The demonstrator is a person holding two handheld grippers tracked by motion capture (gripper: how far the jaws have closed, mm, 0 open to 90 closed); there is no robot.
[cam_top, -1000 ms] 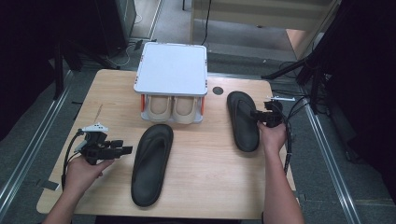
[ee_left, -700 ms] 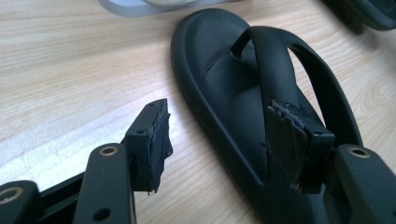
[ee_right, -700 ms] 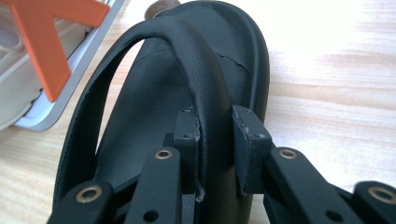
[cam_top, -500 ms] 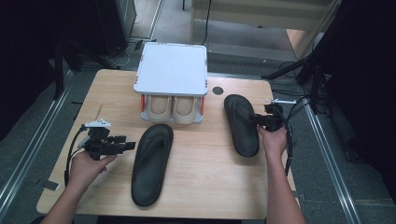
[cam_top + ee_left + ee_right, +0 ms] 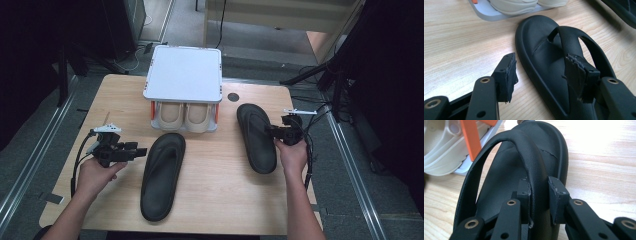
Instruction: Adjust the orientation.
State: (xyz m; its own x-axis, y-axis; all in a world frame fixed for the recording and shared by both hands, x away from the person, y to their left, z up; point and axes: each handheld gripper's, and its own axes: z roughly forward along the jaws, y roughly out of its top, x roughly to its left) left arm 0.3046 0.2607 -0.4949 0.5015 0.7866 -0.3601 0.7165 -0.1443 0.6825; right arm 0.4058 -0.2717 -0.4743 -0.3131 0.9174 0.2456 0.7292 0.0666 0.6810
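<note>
While your left gripper (image 5: 141, 150) stands wide open beside the left flip-flop (image 5: 162, 175) mid-table, gripping nothing, your right gripper (image 5: 538, 187) pinches the right flip-flop's (image 5: 256, 136) strap (image 5: 531, 160). Risk: that narrow hold could slip if yanked toward the shoe rack (image 5: 184, 75).

A: The table (image 5: 220, 200) is lit evenly from overhead; the room around it falls to near black, darkest at nine and three o'clock.

B: Any glare?

A: Yes, the right gripper view blows out to white on the wood at one o'clock. The sandal strap (image 5: 529, 150) there is sharp, the white rack (image 5: 439, 147) at ten o'clock soft.

B: Shadows?

A: Soft and short beneath the left sandal (image 5: 544, 57); the high view is slightly grainy.
</note>
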